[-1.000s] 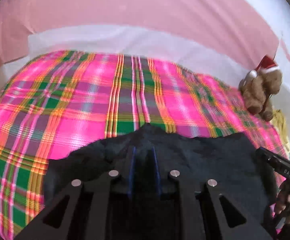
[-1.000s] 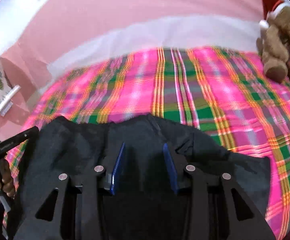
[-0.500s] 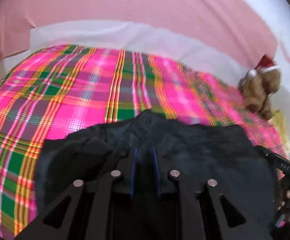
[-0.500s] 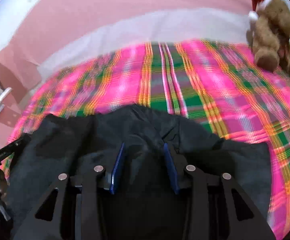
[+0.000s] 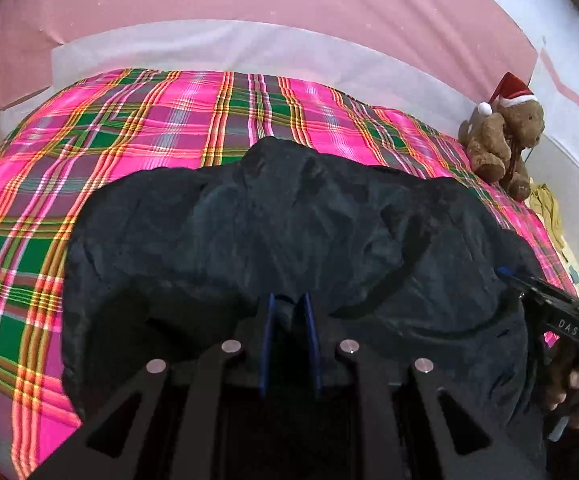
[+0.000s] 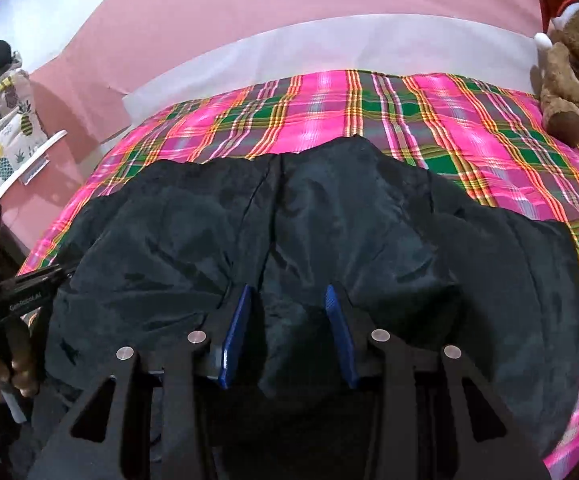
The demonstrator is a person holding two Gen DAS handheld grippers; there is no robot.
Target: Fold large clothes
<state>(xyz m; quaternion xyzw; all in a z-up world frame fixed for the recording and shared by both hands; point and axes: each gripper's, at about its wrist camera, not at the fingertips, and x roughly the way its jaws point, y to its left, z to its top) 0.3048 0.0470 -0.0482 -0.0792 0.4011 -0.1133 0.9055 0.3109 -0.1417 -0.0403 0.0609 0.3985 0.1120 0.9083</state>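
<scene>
Black cloth fills the lower half of both my views: the dark garment lies spread over the pink plaid bedspread, its far edge humped up in the middle and its near part gathered under my claws. My left claw is drawn narrow, the blue pads almost together with a pinch of the fabric between them. My right claw stands wider, with a fold of the same garment bulging up in the gap; I cannot tell for sure whether it is gripping or only resting round the cloth.

Compared with a second ago, the garment has travelled well up the bed. Its far edge then sat low in the left view, just ahead of my fingers; now it reaches nearly halfway across the plaid, and far less pink shows in front of me. The cloth also looks broader and flatter, with the centre seam showing plainly in the right view. My left claw has kept its pinch throughout, and the right has stayed at much the same width.

I take this to mean I am carrying the near edge forward over the rest, so a first fold is under way but not laid down. A teddy bear in a red hat sits at the far right of the bed, apart from the cloth.
</scene>
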